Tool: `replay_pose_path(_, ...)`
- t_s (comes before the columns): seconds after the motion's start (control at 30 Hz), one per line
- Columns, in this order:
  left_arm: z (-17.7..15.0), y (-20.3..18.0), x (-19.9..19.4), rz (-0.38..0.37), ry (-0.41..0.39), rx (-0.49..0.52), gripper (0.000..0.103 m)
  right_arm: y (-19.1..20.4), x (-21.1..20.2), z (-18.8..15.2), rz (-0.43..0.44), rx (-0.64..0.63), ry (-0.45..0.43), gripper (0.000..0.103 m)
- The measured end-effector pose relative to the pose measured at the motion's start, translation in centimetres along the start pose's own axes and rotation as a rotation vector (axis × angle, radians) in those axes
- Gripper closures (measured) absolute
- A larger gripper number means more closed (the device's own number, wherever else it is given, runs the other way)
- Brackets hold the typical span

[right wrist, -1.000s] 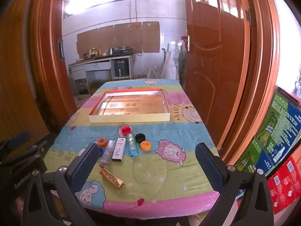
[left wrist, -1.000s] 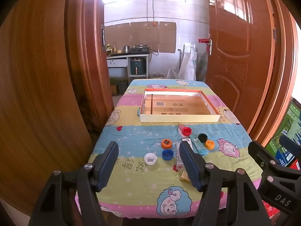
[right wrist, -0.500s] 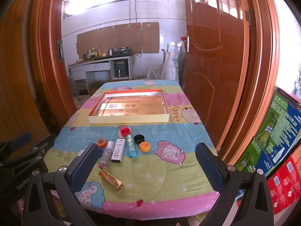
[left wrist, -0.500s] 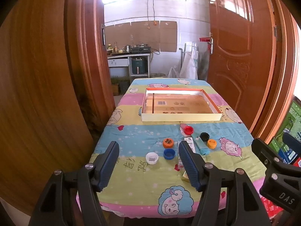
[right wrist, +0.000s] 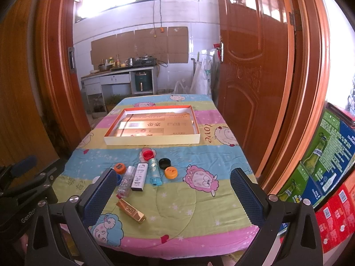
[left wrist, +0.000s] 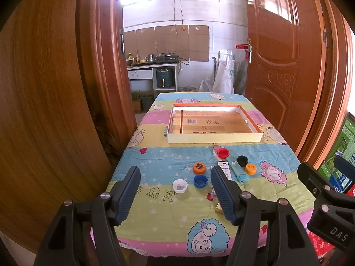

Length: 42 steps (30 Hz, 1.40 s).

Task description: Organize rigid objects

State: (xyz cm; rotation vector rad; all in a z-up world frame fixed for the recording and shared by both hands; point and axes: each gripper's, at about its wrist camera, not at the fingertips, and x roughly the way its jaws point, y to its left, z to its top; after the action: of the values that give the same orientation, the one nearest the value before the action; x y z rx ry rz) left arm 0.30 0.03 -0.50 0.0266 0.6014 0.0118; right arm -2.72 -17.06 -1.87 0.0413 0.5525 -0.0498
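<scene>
both grippers, left gripper point(left wrist: 175, 190) and right gripper point(right wrist: 174, 196), are held spread and empty; a cap point(left wrist: 199, 168) near the tray point(left wrist: 214, 138) is best approached squarely.

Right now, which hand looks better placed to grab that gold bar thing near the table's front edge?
Probably the right. The right gripper is open, with the gold bar lying unobstructed just ahead of its left finger. In the left view, the left gripper has its right finger hiding most of it.
</scene>
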Motion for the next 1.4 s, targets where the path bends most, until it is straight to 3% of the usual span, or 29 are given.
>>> replay_pose_path(1.4, -0.54, 0.02, 0.03, 0.004, 0.005, -0.001, 0.037, 0.60, -0.09, -0.42, 0.035, -0.008, 0.002, 0.001)
